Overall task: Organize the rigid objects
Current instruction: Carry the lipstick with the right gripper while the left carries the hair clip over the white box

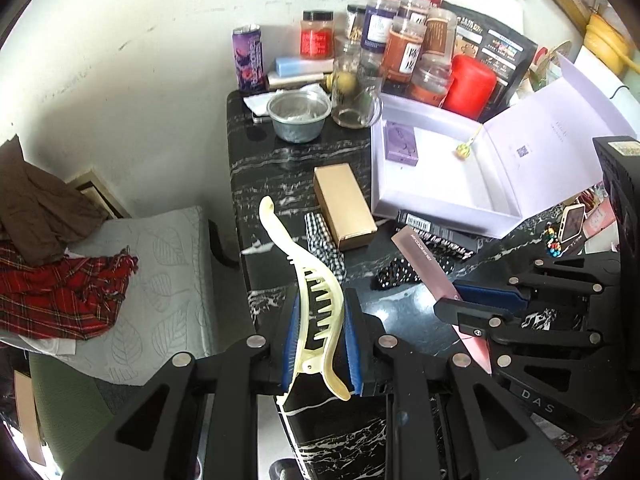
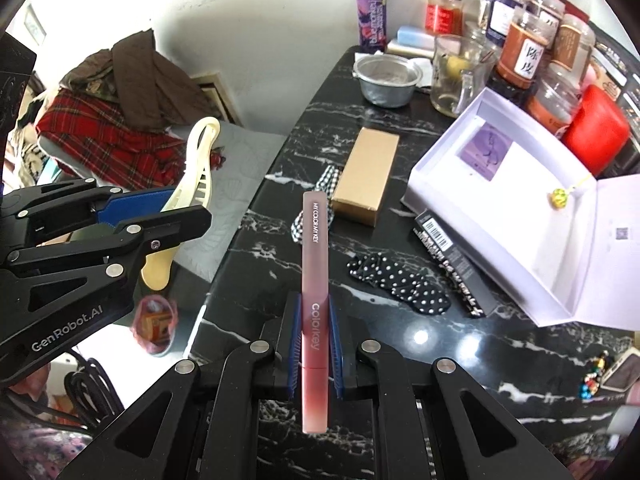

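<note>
**Operator:** Logging from the far left: a seat [image 1: 160,264] with a pale leaf-pattern cover stands just beside the table, with a red plaid cloth [image 1: 64,300] and a brown garment [image 1: 36,204] heaped on it. White wall [image 1: 140,60] behind.

**Second:** Your left side?

**Operator:** My left gripper [image 1: 322,344] is clamped on a cream hair claw [image 1: 316,308], blue pads pressed to both flanks, the long handle sticking up past the fingers. It hangs over the left edge of the black marble table [image 2: 400,360].

**Second:** The surface itself?

**Operator:** Black, glossy, white-veined. Moving right: a checked fabric piece [image 2: 320,200] touching a tan carton [image 2: 366,176], then a black polka-dot scrunchie [image 2: 400,280], then a black barcoded box [image 2: 452,260] tucked against an open lavender gift box [image 2: 500,208]. That box holds a purple card and a small yellow-green charm. At the back edge, a purple can [image 2: 372,20], a foil bowl [image 2: 386,78], a glass mug and a crowd of jars.

**Second:** Right side?

**Operator:** My right gripper [image 2: 314,344] is closed on a pink lip-colour box [image 2: 315,300], held lengthwise between the pads, above the table's near middle.
</note>
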Motion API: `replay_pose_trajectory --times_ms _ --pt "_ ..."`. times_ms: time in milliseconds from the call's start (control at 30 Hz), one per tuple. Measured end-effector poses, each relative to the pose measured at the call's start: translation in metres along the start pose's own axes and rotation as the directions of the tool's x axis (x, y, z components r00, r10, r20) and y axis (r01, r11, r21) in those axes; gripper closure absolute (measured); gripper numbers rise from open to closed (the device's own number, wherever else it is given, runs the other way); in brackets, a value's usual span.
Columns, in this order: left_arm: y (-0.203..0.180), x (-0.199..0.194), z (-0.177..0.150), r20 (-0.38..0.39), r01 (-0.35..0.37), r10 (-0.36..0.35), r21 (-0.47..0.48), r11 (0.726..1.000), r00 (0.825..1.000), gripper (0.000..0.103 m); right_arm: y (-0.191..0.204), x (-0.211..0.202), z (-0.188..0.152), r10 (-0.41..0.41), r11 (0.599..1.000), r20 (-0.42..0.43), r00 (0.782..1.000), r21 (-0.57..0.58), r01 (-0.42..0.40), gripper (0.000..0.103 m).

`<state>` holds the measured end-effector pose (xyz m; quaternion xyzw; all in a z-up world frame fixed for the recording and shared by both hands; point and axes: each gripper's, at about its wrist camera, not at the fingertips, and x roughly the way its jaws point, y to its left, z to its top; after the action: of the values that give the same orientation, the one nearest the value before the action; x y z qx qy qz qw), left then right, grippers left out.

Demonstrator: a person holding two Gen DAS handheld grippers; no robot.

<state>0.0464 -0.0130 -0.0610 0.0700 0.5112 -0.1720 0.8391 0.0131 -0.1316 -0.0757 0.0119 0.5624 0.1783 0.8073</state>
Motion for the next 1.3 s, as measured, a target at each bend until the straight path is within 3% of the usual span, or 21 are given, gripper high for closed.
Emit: replay_pose_trajectory --times_ms 767,1300 --pt "-0.035 -0.042 0.062 0.142 0.031 -0.045 0.104 0.994 0.989 0.082 -0.026 -0.066 0.028 -0.068 0.997 0.103 0.992 0.045 0.064 0.090" --pt "-0.071 -0.032 0.117 0.180 0.085 -0.115 0.168 0.982 0.977 0.082 -0.079 -0.095 0.052 -0.131 0.986 0.136 0.982 0.119 0.115 0.090"
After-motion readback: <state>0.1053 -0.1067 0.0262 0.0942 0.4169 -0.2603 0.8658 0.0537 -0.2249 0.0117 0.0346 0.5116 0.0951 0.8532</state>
